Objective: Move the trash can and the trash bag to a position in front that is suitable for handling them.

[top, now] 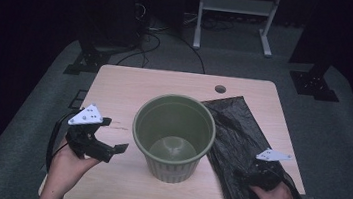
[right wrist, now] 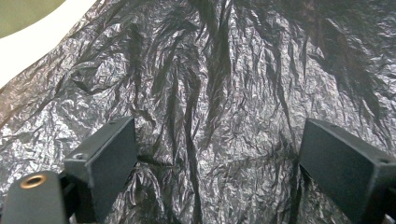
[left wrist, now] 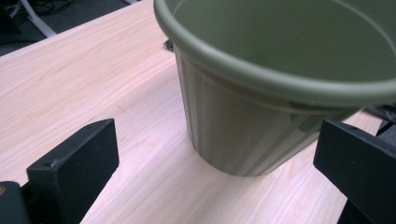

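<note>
Both grippers, left (top: 117, 149) and right (right wrist: 215, 158), are spread, nothing pinched. Bin (top: 174, 135) could be tipped by left jaw contact; thin black bag (top: 240, 137) could be torn if snagged.

Dark room, grey carpet floor (top: 341, 138), white metal rack (top: 238, 6), floor cables (top: 146, 35)

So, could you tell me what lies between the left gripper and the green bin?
Only bare wooden table: in the left gripper view, the open left gripper faces the green bin with nothing between.
</note>
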`<act>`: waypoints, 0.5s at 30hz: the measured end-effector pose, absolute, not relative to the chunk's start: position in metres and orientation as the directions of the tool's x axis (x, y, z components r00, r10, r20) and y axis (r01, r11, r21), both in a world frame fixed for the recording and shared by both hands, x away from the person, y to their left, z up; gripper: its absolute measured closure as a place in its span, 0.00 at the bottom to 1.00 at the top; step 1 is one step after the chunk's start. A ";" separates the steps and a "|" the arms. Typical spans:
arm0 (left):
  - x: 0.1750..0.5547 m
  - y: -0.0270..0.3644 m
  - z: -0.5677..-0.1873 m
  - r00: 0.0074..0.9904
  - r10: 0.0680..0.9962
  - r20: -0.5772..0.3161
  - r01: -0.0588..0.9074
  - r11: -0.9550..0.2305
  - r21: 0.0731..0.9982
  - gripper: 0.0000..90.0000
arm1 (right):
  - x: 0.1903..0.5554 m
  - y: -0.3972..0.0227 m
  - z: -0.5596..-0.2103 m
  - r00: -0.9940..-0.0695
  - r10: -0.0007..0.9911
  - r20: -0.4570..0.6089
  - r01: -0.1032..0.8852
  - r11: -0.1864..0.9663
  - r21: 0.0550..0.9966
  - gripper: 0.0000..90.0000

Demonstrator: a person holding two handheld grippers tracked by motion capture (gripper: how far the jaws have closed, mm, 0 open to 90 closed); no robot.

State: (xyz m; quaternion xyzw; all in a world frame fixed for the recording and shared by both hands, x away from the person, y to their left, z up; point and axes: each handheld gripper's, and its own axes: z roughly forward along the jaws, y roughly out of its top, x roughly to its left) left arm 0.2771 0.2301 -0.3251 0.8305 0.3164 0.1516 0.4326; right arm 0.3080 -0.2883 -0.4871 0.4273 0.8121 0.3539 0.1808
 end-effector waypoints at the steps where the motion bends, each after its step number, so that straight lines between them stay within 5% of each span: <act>1: 0.276 0.231 -0.328 0.753 0.657 -0.023 0.394 -0.424 0.815 0.00 | 0.308 -0.288 -0.487 -0.569 0.822 0.009 0.566 0.384 0.729 0.12; 15: 0.274 0.226 -0.374 0.770 0.638 0.010 0.354 -0.440 0.825 0.00 | 0.308 -0.288 -0.487 -0.569 0.822 0.009 0.566 0.384 0.729 0.12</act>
